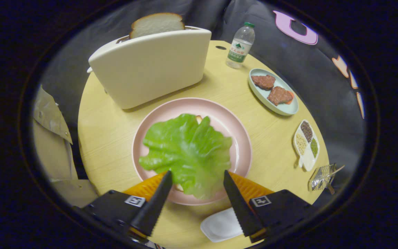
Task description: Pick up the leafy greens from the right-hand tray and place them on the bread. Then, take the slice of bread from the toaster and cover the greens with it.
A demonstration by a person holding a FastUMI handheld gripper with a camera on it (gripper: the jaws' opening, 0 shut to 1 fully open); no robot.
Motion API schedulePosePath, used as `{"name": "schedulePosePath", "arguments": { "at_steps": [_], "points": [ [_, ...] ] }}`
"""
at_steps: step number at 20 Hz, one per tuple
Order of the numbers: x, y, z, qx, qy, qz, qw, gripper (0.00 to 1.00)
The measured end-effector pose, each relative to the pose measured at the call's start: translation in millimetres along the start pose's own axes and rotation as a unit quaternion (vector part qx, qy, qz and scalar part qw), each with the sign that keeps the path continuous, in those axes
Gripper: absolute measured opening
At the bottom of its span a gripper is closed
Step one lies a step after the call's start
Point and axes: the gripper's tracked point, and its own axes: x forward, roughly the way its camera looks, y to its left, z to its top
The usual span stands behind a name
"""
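A green leaf of lettuce (pixel 188 152) lies spread on the pink plate (pixel 235 128), covering a slice of bread whose corner (pixel 199 118) peeks out at the far side. My gripper (pixel 198 174) is open above the leaf's near edge, one black finger (pixel 157 200) on each side of it, neither pressing on it. Beyond the plate stands a cream toaster (pixel 150 67) with a slice of white bread (pixel 157 23) sticking up from its slot.
On the round yellow table (pixel 105 128), right of the plate, lie a pale blue dish with two meat pieces (pixel 273 91), a small seed tray (pixel 306 143) and a crumpled wrapper (pixel 323 176). A water bottle (pixel 241 45) stands at the back. A white tray (pixel 221 224) sits under my fingers.
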Motion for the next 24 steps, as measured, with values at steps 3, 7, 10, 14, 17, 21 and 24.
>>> {"name": "schedulePosePath", "arguments": {
  "at_steps": [3,7,10,14,17,21,24],
  "points": [
    [-11,-4,6,0.014,-0.018,-0.011,1.0,1.0],
    [-33,2,39,0.043,-0.054,-0.025,0.997,0.99],
    [-55,9,73,0.056,-0.08,-0.037,0.995,0.99],
    [-78,29,123,0.066,-0.121,-0.036,0.99,0.99],
    [-89,43,158,0.061,-0.139,-0.032,0.988,0.99],
    [-92,63,194,0.074,-0.153,-0.023,0.985,0.99],
    [-91,71,219,0.085,-0.157,-0.025,0.984,0.99]
  ]
}}
